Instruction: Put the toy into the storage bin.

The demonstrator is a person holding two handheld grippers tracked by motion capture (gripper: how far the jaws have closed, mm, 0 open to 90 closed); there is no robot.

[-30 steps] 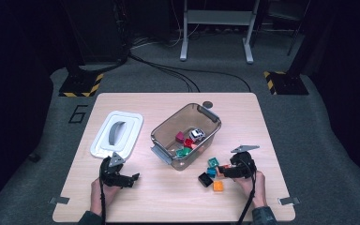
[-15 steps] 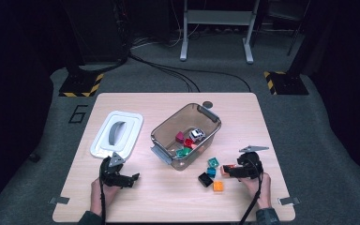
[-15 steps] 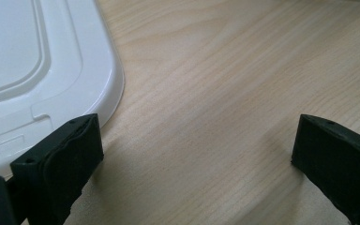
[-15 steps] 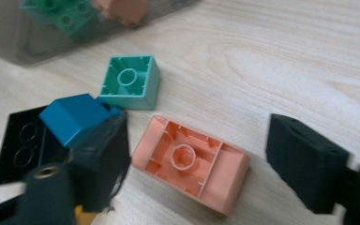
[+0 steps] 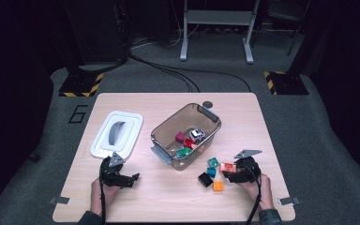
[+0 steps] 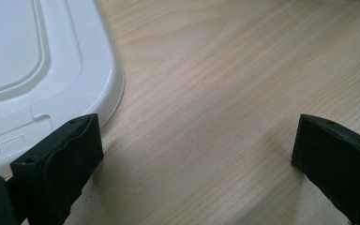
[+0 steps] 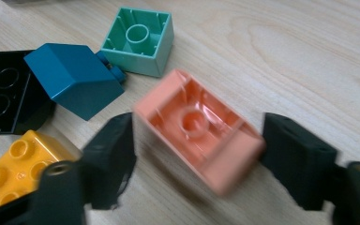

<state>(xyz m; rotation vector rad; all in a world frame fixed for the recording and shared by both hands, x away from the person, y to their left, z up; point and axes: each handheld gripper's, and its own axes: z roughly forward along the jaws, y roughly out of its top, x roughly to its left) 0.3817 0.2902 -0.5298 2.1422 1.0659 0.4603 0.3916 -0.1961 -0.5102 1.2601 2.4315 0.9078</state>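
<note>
Right gripper clamps the orange brick crosswise, just beside the clear bin; left gripper gapes wide, holding nothing, at the white lid.

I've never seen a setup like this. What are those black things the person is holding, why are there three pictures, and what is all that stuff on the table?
No robot here: a person holds a hand-held gripper in each hand, a tool with two black jaws. One picture looks down from above; the other two come from cameras riding on each tool.

On the wooden table lie a white lid, a clear bin holding a few toys, and loose toy bricks.

The right hand-held gripper has its jaws on either side of a salmon-pink brick, seemingly gripping it. Beside it lie a mint green brick, a blue brick, a black brick and an orange brick.

The left hand-held gripper is open and holds nothing, near the lid's corner.
</note>
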